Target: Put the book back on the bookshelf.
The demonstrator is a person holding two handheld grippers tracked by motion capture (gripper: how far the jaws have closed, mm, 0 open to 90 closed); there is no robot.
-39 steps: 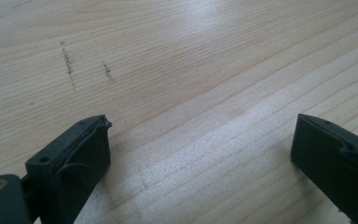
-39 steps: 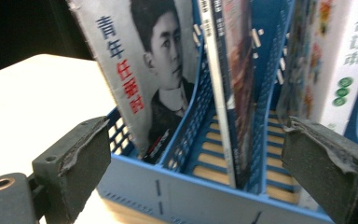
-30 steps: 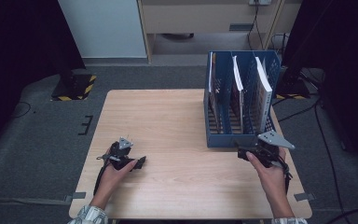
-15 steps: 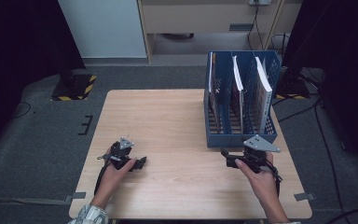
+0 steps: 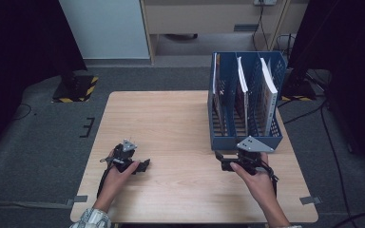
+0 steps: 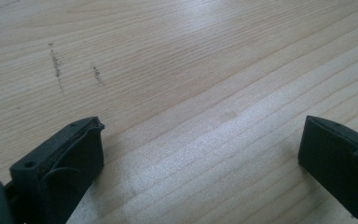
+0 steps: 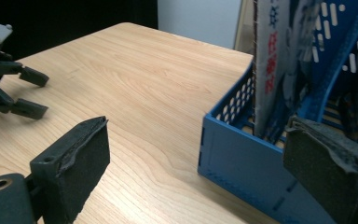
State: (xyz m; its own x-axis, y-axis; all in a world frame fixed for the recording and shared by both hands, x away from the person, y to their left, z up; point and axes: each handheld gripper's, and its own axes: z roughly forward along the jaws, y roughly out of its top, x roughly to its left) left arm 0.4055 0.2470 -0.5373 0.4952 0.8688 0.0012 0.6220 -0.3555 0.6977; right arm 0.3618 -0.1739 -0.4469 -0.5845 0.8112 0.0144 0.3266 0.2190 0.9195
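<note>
1. Blue file rack (image 5: 247,137), high view: it stands on the right half of the wooden table (image 5: 171,118), its open compartments holding upright booklets (image 5: 241,90). Just in front of its near wall, the right gripper (image 5: 221,161) rests in the person's right hand (image 5: 254,178), jaws pointing toward the table's middle and parted. On the near left part of the table, well apart from the rack, the left gripper (image 5: 145,165) is held in the left hand (image 5: 116,173), its jaws pointing to the right.

2. Left gripper view: both black jaws stand wide apart close above bare wood grain, with nothing between them. A few small dark marks (image 6: 56,65) lie on the tabletop ahead.

3. Right gripper view: the jaws are spread wide and hold nothing. The rack's near corner (image 7: 233,140) lies between them, just ahead, with a printed booklet (image 7: 275,65) upright in the nearest compartment. The left gripper (image 7: 25,91) shows farther off at the left edge, its two fingers apart.
</note>
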